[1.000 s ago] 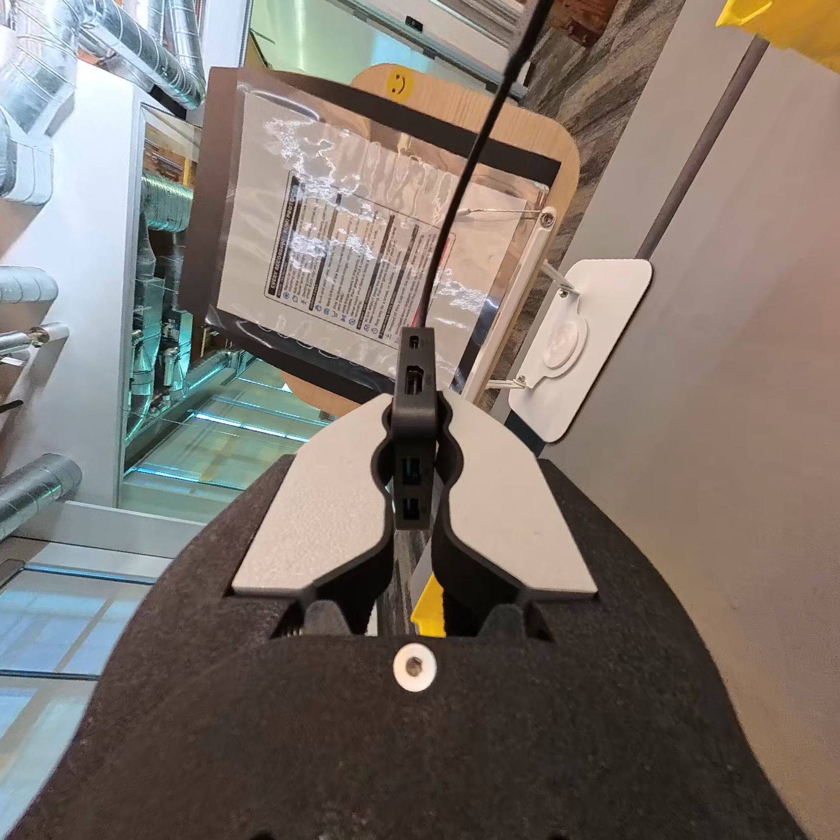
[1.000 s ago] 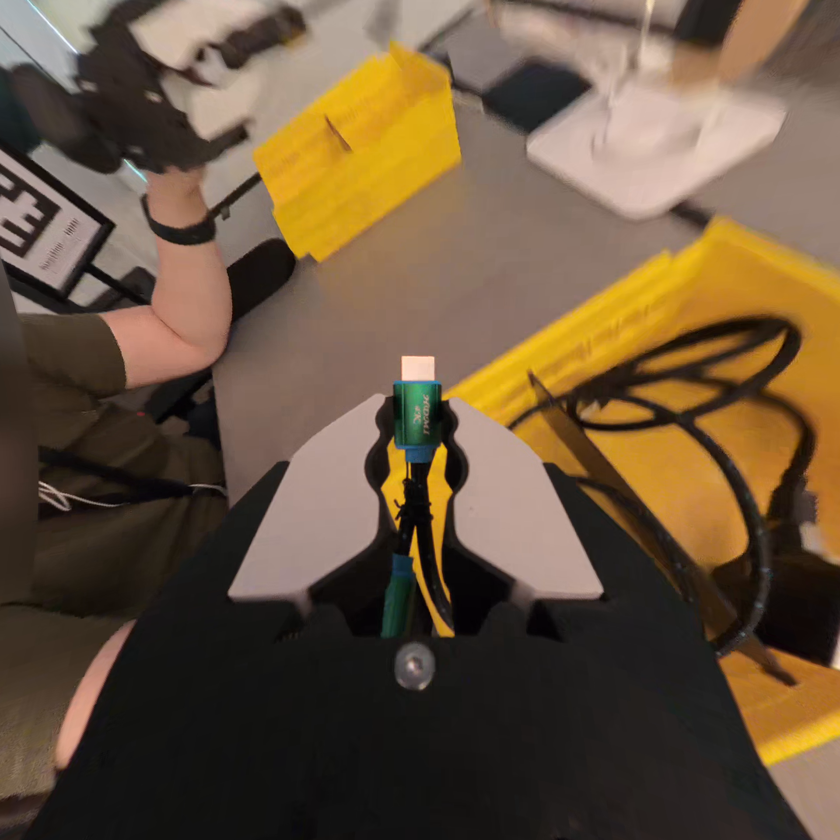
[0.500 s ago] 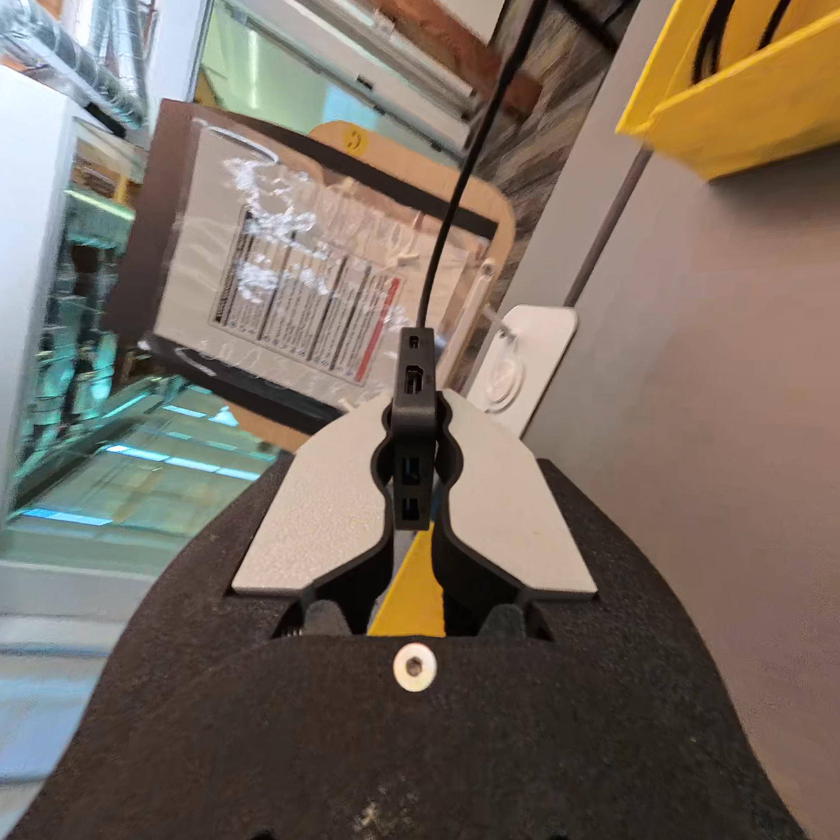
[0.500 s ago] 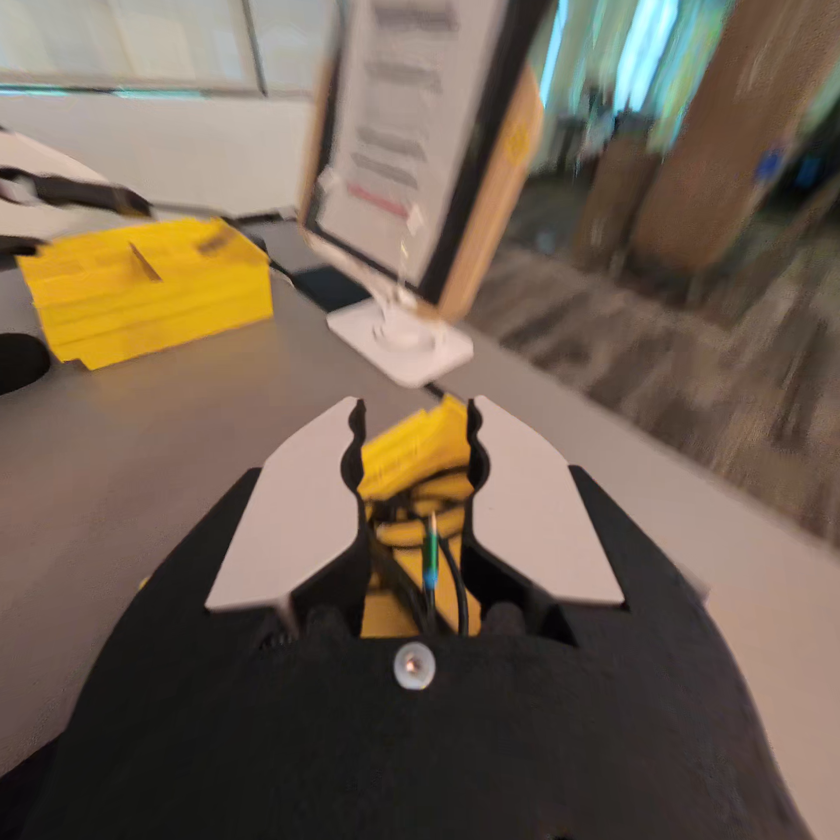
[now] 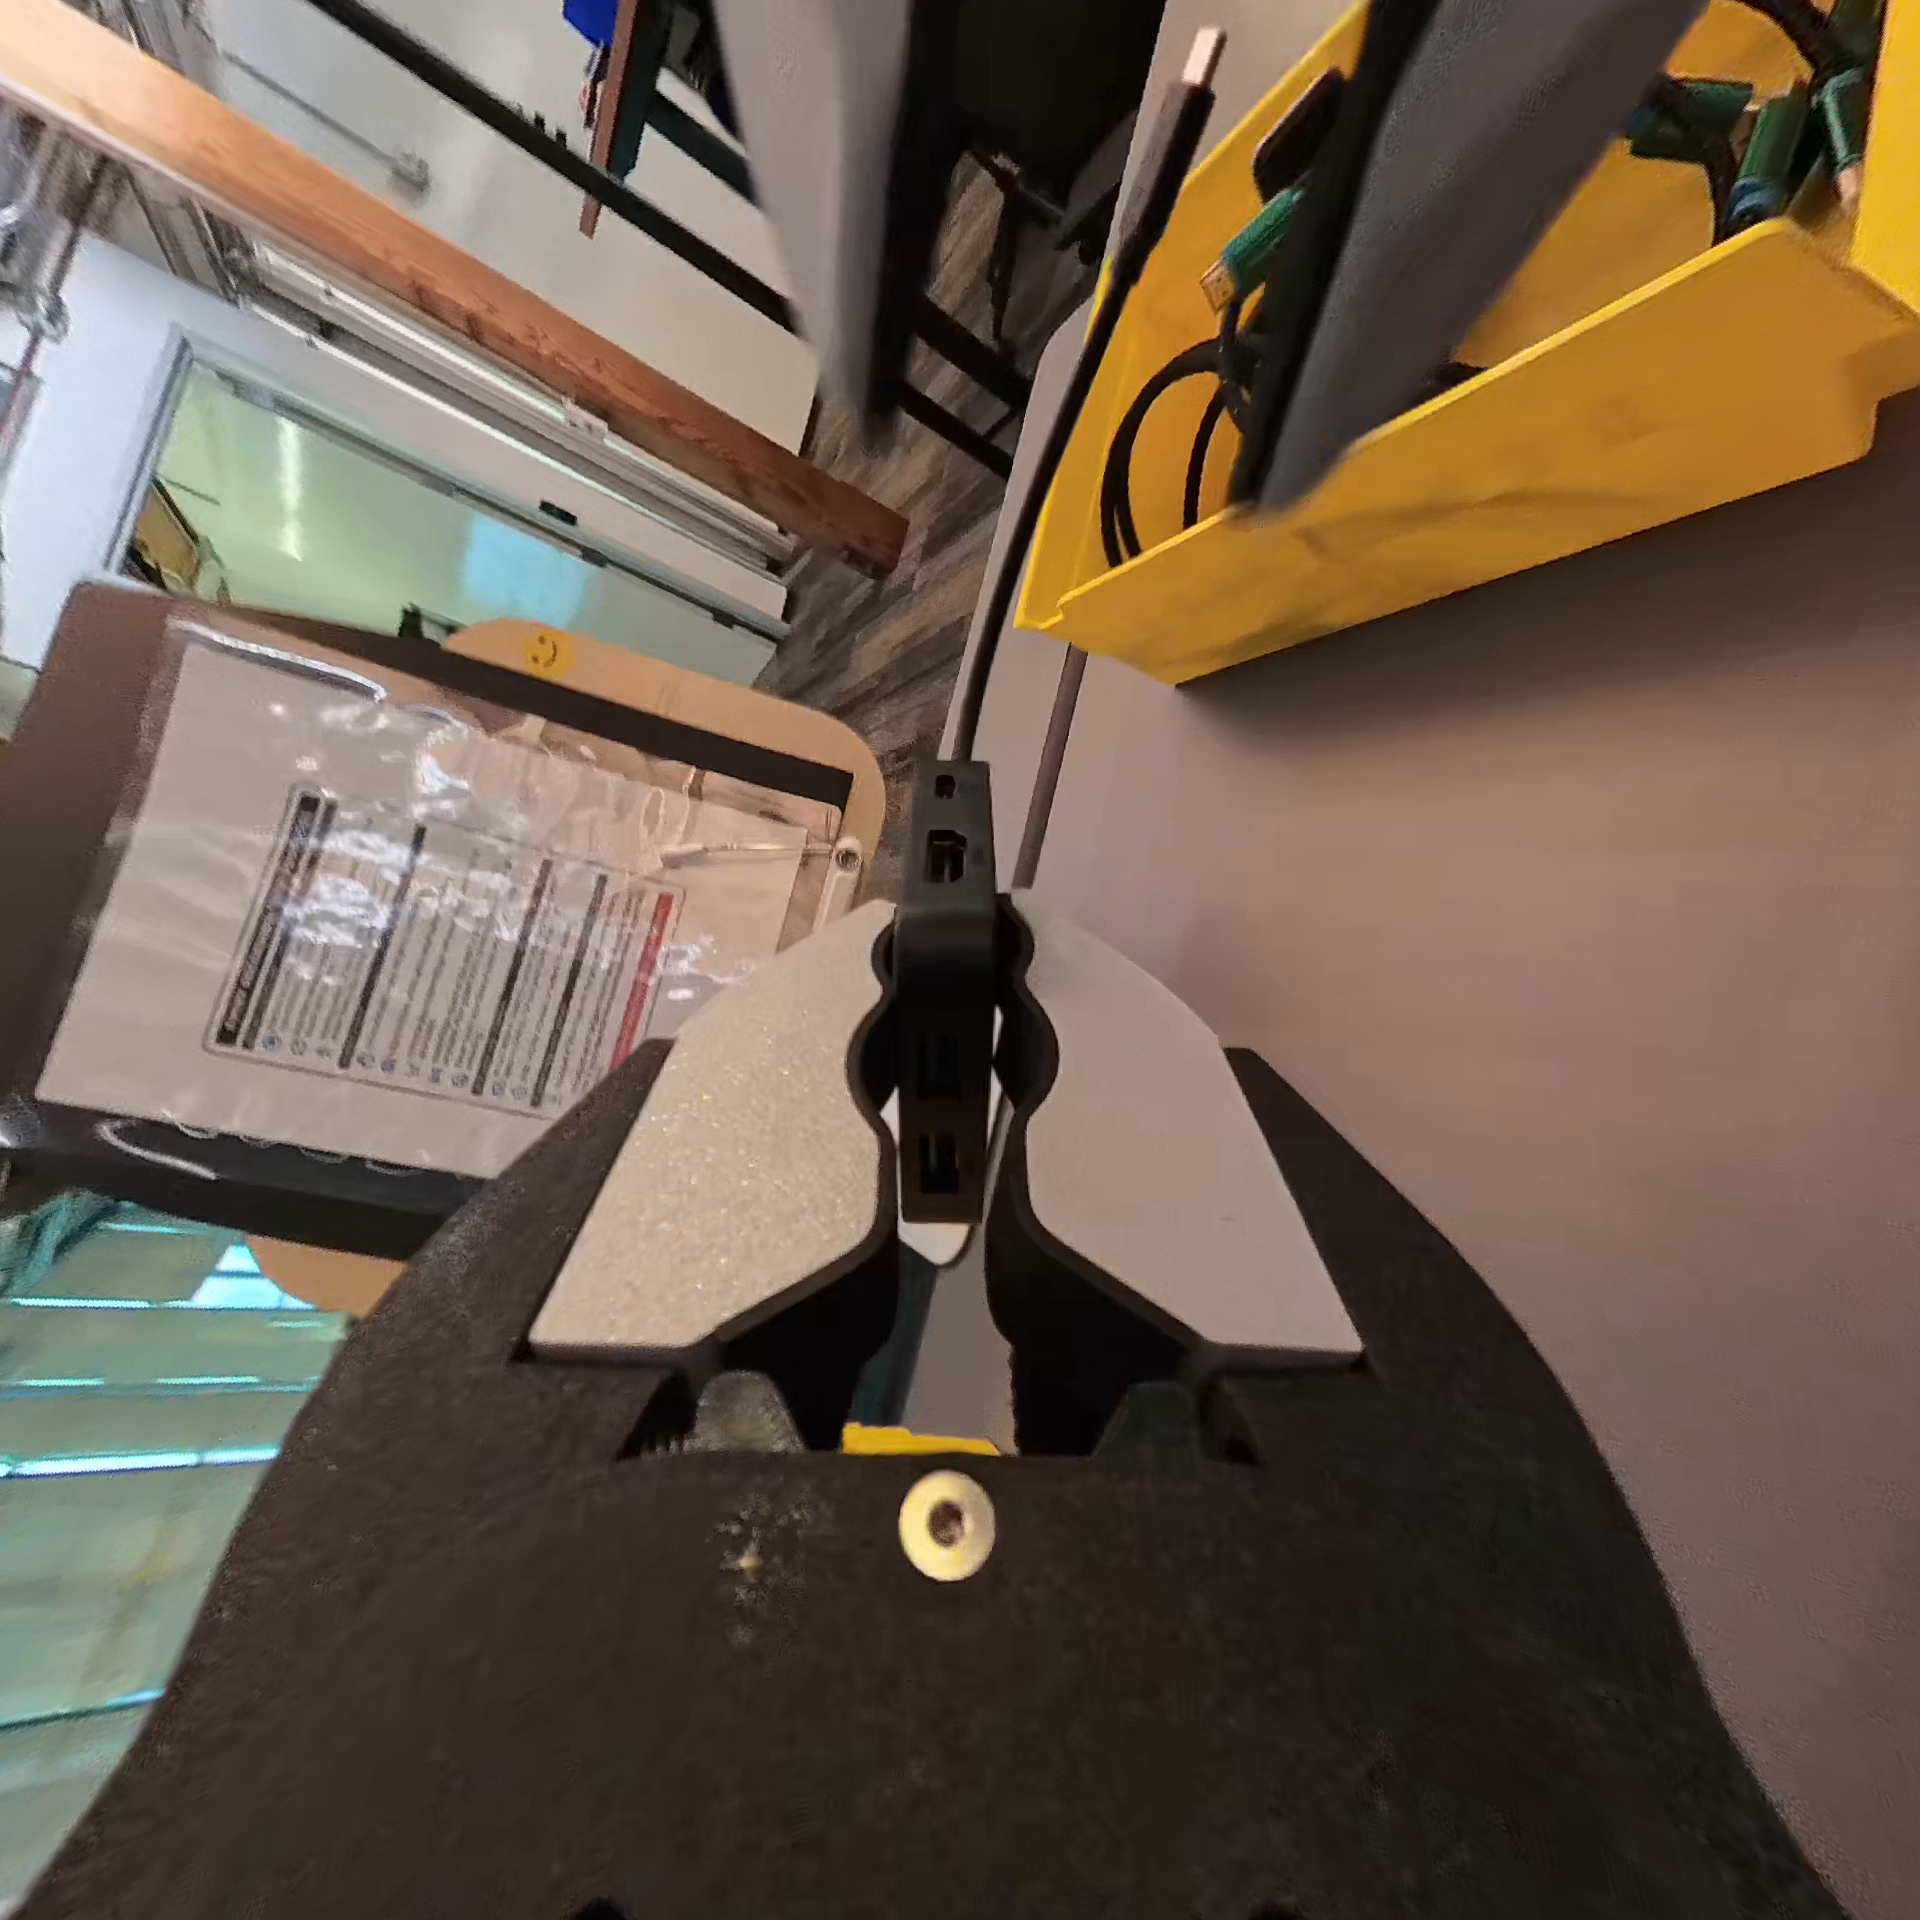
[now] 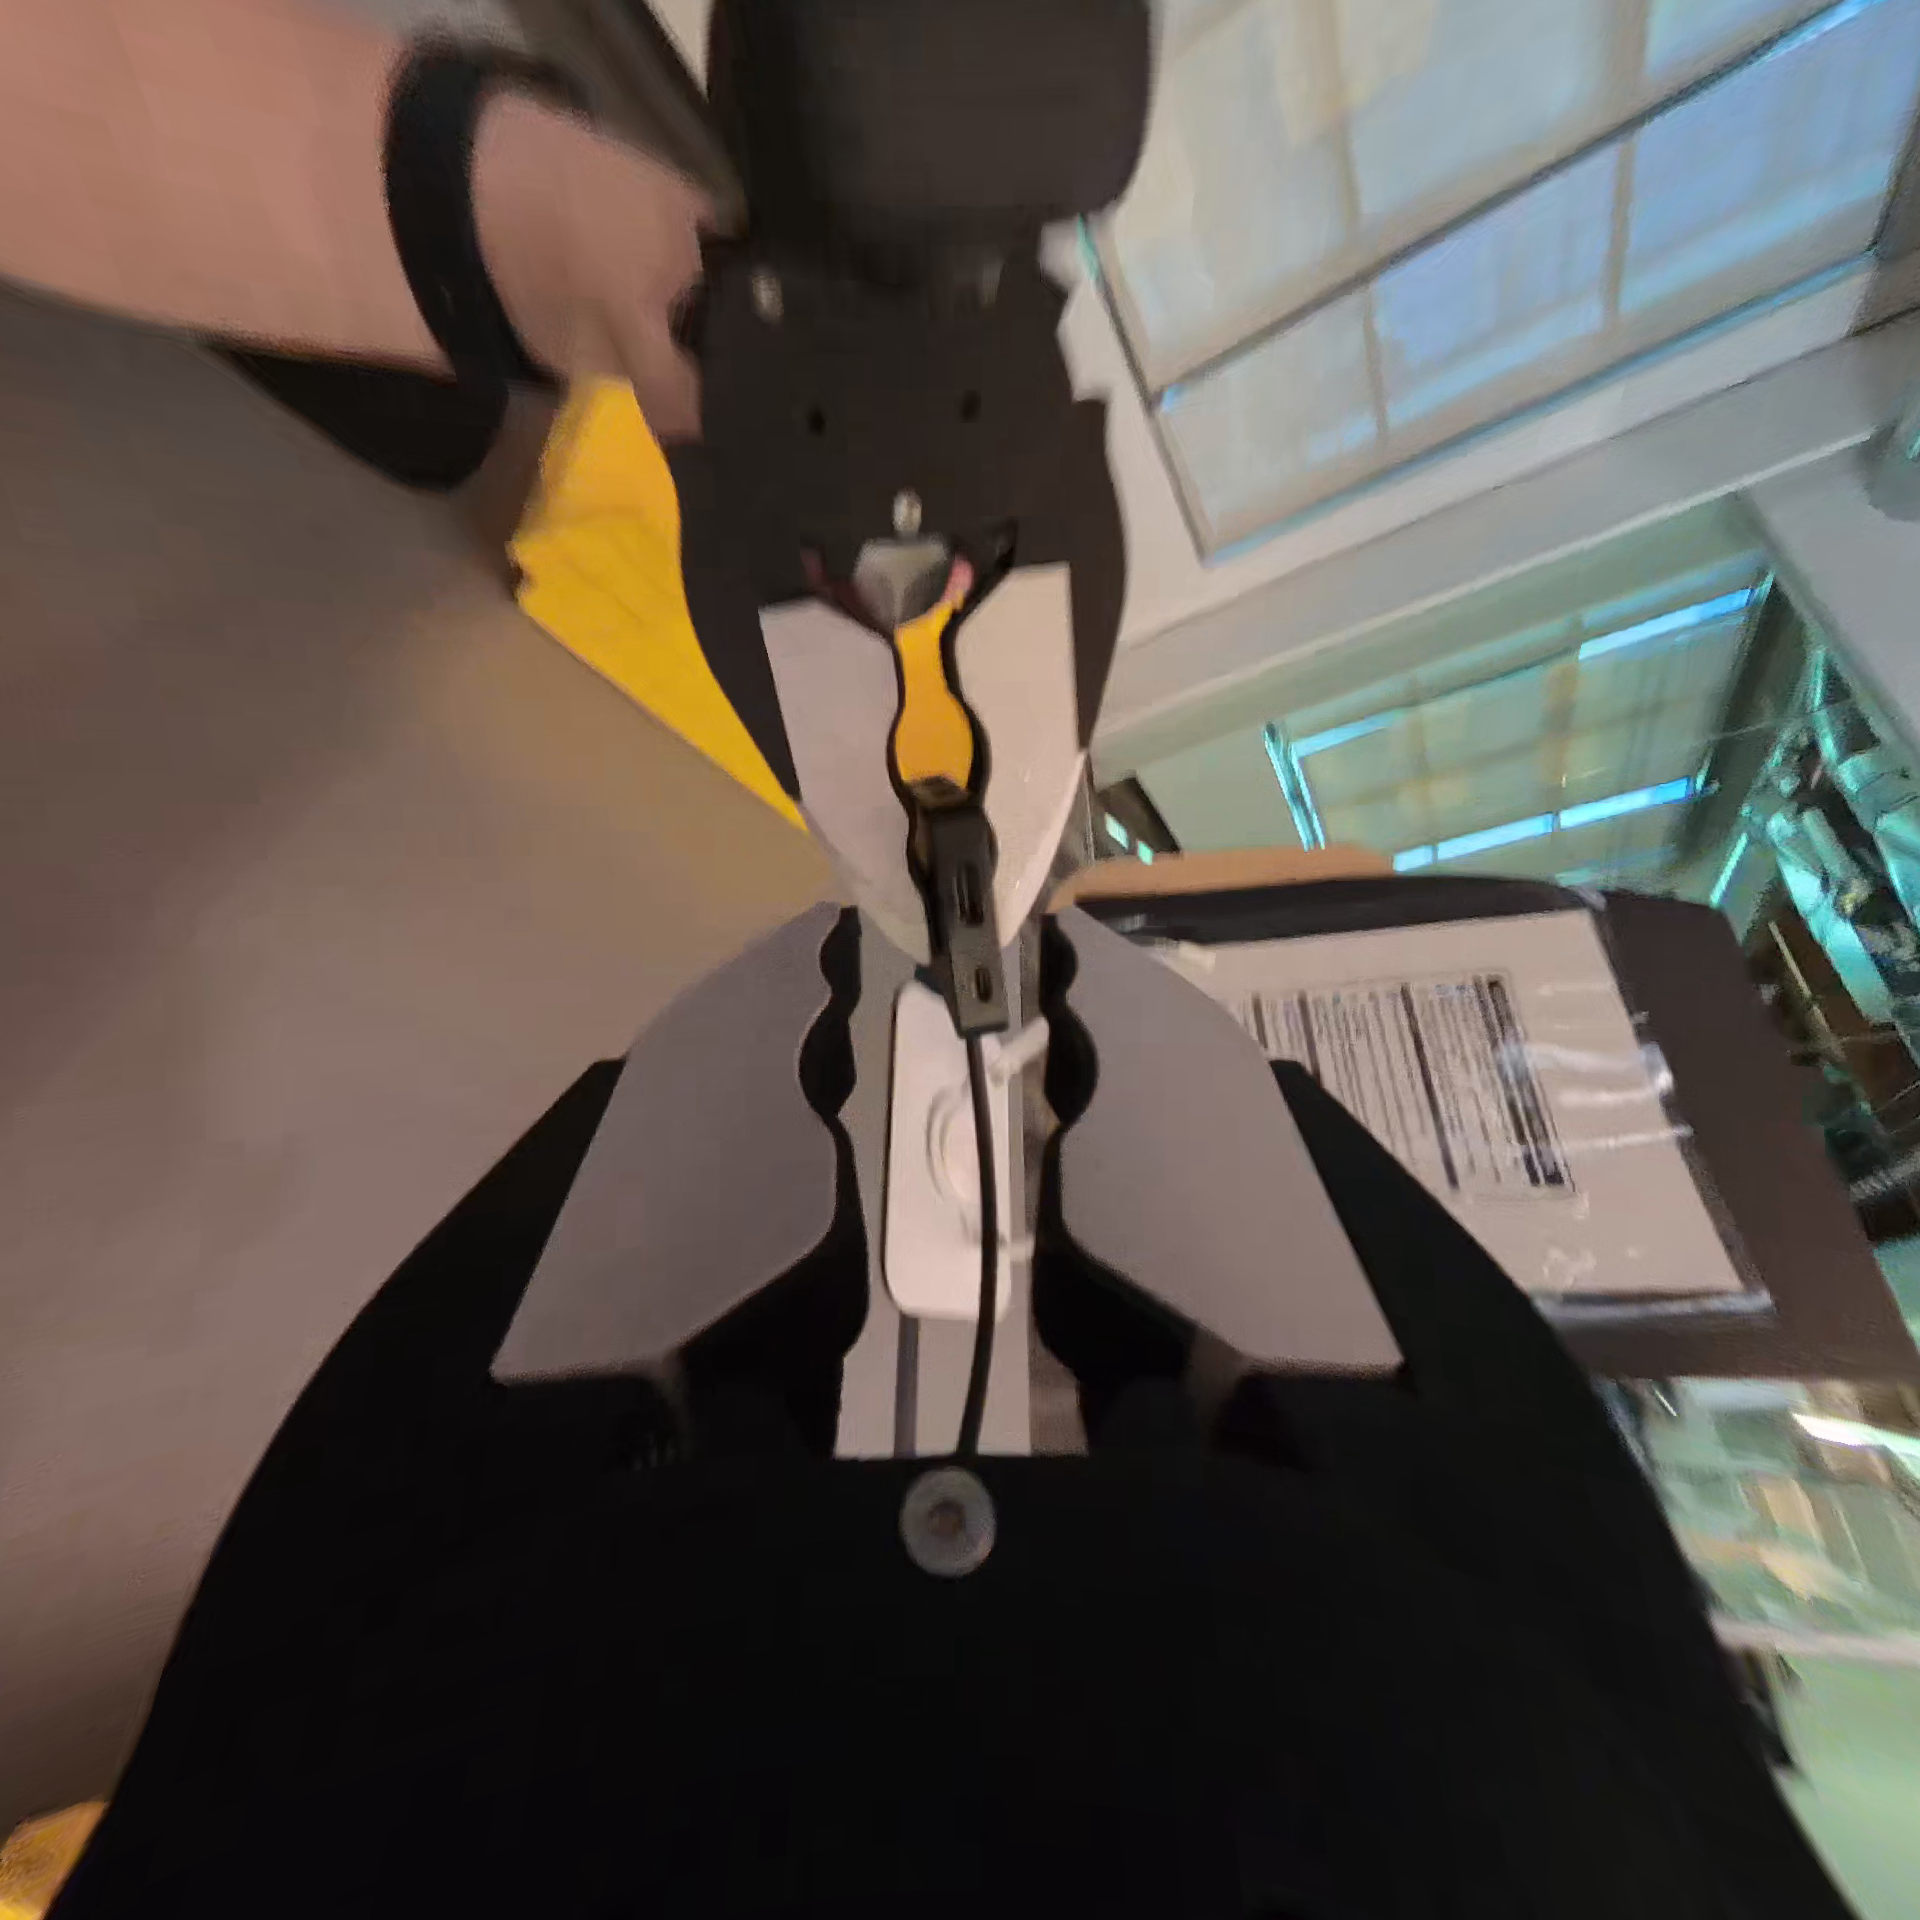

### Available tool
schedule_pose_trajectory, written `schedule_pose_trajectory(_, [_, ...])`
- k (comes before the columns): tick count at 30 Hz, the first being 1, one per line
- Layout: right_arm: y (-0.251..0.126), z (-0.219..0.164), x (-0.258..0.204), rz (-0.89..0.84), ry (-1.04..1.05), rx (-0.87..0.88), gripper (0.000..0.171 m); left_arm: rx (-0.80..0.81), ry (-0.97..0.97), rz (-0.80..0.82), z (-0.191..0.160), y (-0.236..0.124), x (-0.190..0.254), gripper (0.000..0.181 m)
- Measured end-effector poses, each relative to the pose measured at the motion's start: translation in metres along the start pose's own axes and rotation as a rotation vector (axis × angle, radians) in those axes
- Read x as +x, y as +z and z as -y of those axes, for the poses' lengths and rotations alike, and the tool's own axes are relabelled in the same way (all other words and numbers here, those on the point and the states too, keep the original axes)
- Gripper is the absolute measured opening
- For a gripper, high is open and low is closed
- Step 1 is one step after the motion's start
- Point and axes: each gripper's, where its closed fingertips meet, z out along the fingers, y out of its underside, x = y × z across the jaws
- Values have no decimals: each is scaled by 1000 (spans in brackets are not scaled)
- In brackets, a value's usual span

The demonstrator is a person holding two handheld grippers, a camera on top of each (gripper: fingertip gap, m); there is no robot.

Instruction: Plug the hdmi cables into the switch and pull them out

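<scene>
Left wrist view: the left claw [image 5: 943, 1023] is clamping the black switch [image 5: 943, 997], its long axis running straight ahead, ports facing up; green-ended cables [image 5: 1782, 140] are lying in the yellow bin [image 5: 1455, 488] far right.

Right wrist view: the right claw [image 6: 945, 1039] is standing apart and empty, facing the switch [image 6: 961, 914] head-on, just beyond its tips.

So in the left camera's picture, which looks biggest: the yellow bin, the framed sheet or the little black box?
As they look in that view:
1. Framed sheet
2. Yellow bin, close behind it, so that order is unsure
3. Little black box, smallest, though nearest the camera, in the left claw
</scene>
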Motion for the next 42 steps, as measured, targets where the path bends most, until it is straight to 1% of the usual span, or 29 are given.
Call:
schedule_pose_trajectory(2, [15,-27,-5,6,-55,-147,35,17,37,-2,8,1,5,13])
schedule_pose_trajectory(3, [20,-38,-7,9,-68,-188,34,22,56,-7,11,1,7,14])
schedule_pose_trajectory(4, [24,-42,-6,4,-69,-193,32,24,71,-19,13,1,11,14])
schedule_pose_trajectory(5, [28,-40,-6,0,-57,-159,28,22,85,-37,15,2,16,14])
schedule_pose_trajectory(7, [31,-43,-13,47,-50,-153,15,-4,122,-34,13,4,19,16])
schedule_pose_trajectory(8, [30,-45,-13,57,-28,-163,15,-6,119,-22,14,5,18,17])
schedule_pose_trajectory(10, [23,-52,-6,66,54,-215,15,4,72,40,17,5,8,20])
schedule_pose_trajectory(12, [1,-69,12,3,90,-272,15,-8,35,156,16,-3,-14,22])
schedule_pose_trajectory(13, [-15,-83,25,-51,119,-310,15,-9,24,210,15,-10,-25,22])
schedule_pose_trajectory(15, [-54,-119,56,-205,216,-370,15,6,-17,262,13,-24,-40,18])
schedule_pose_trajectory(17, [-86,-167,59,-224,387,-432,15,1,-48,262,9,-33,-44,15])
schedule_pose_trajectory(19, [-105,-219,51,-225,501,-517,15,-28,-45,263,4,-35,-46,14])
schedule_pose_trajectory(21, [-106,-254,34,-168,691,-492,14,-59,-32,251,-2,-32,-44,13])
schedule_pose_trajectory(23, [-97,-270,19,-80,899,-397,15,-77,-23,234,-5,-27,-40,13])
schedule_pose_trajectory(26, [-78,-275,5,21,1033,-250,15,-101,-6,206,-7,-18,-33,13])
schedule_pose_trajectory(27, [-75,-279,2,35,1057,-251,15,-107,2,200,-8,-16,-31,12])
schedule_pose_trajectory(28, [-74,-288,-2,35,1079,-303,15,-111,7,195,-8,-14,-30,12])
schedule_pose_trajectory(30, [-78,-309,-2,-24,1086,-435,15,-113,6,182,-8,-11,-27,12])
schedule_pose_trajectory(32, [-81,-322,-2,-69,1122,-518,16,-116,6,171,-8,-10,-25,12])
schedule_pose_trajectory(34, [-81,-329,-17,-7,1129,-620,17,-124,11,165,-9,-8,-23,12])
schedule_pose_trajectory(37, [-72,-335,-40,109,993,-748,19,-132,15,159,-10,-6,-22,12])
schedule_pose_trajectory(39, [-75,-351,-49,127,889,-919,19,-141,18,154,-11,-5,-21,12])
schedule_pose_trajectory(40, [-75,-353,-48,120,874,-954,18,-147,22,154,-12,-5,-20,12])
schedule_pose_trajectory(42, [-71,-352,-37,58,866,-933,17,-157,32,153,-13,-5,-20,12])
